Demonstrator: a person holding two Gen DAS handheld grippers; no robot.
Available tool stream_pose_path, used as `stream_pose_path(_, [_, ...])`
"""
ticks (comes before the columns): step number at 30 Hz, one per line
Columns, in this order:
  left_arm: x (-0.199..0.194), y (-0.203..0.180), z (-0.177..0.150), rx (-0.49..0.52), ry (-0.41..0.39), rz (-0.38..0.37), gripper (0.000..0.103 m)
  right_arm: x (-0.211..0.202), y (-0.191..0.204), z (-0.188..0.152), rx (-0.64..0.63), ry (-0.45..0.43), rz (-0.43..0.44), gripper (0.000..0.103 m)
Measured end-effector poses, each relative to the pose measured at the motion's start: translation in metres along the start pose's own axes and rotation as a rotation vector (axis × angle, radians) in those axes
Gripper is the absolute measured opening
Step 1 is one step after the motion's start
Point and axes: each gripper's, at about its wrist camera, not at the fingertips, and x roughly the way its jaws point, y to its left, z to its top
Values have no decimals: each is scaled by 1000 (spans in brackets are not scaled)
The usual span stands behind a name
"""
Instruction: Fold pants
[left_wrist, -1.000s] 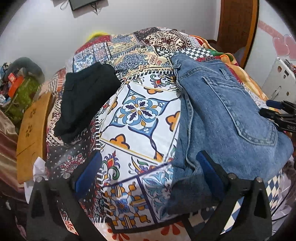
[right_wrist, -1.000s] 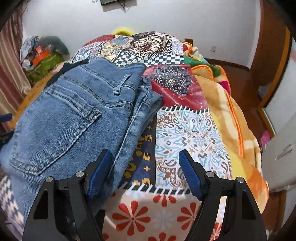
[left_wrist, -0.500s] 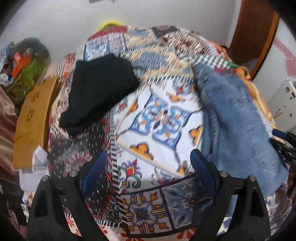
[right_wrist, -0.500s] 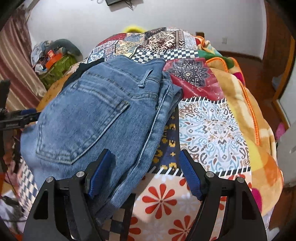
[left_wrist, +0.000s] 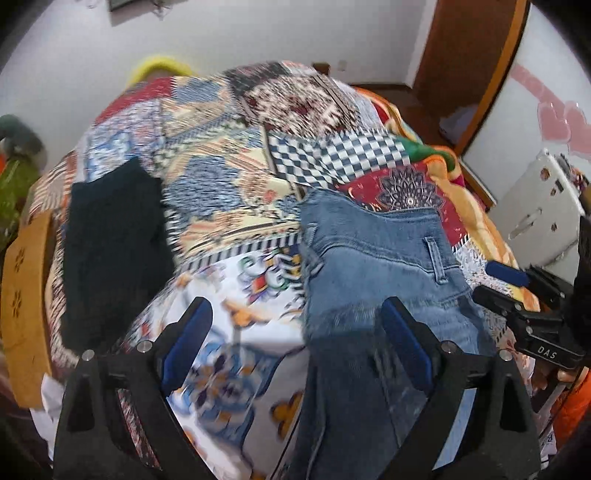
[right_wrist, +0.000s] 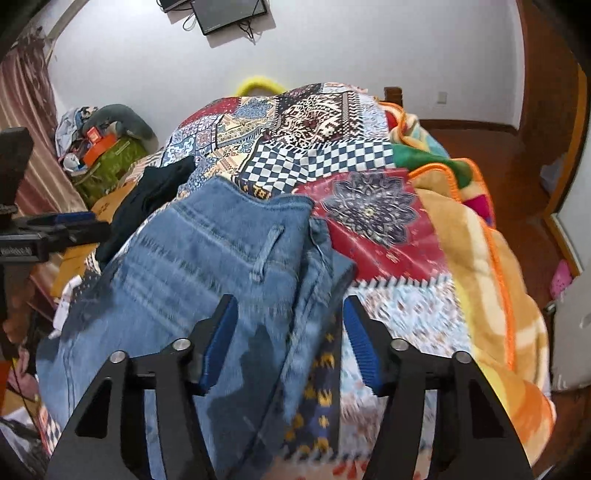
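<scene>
blue jeans on the patchwork bed, both grippers spread wide

closest in the left wrist view, the left gripper (left_wrist: 295, 343) has its two blue-padded fingers spread wide apart, and nothing is pinched between them. its right finger (left_wrist: 404, 345) is in front of the edge of the jeans (left_wrist: 376, 266), while its left finger is over the white patterned part of the bedspread (left_wrist: 236, 206). that view is blurry, so it is hard to tell if the finger touches the cloth.

closest in the right wrist view, the right gripper (right_wrist: 290, 341) is wide too and holds nothing. the side of the jeans (right_wrist: 207, 266) lies in the gap between its fingers, with the left finger (right_wrist: 219, 339) over the denim and the other finger over the bedspread (right_wrist: 373, 221) just beside them.

the jeans are blue and lie folded in a thick bundle on the near part of the bed, waist end pointing away. a belt loop (right_wrist: 267, 251) shows on top.

a bit farther, a dark folded garment (left_wrist: 107, 251) lies on the bedspread to the left of the jeans, well apart from them. an orange and yellow blanket (right_wrist: 476, 266) is bunched along the right side of the bed.

far back, a white wall (right_wrist: 332, 48) has a dark screen (right_wrist: 229, 14) hanging on it. a pile of stuff (right_wrist: 99, 144) sits in the left corner. a brown wooden door (left_wrist: 469, 55) is on the right.
</scene>
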Motion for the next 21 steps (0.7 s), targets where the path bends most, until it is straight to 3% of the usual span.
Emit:
stream_pose_path(6, [43,-2,9,22,70,-15,94,46,4,20,-6,91,39,26])
stream_pose_path(9, [52,6,10,8,66,-9,96,48,27,16,-188,82,-41,23])
stream_pose_path(11, [59,8,9,6,70,-2,100,45,29,12,-230,70,-52,22])
stream_pose_path(16, [60,1,6,67,17,54,102,41,14,12,-117,46,-20,19])
stream_pose_path(21, [59,-6,4,129,-15,110,103,42,11,9,-123,42,-28,19])
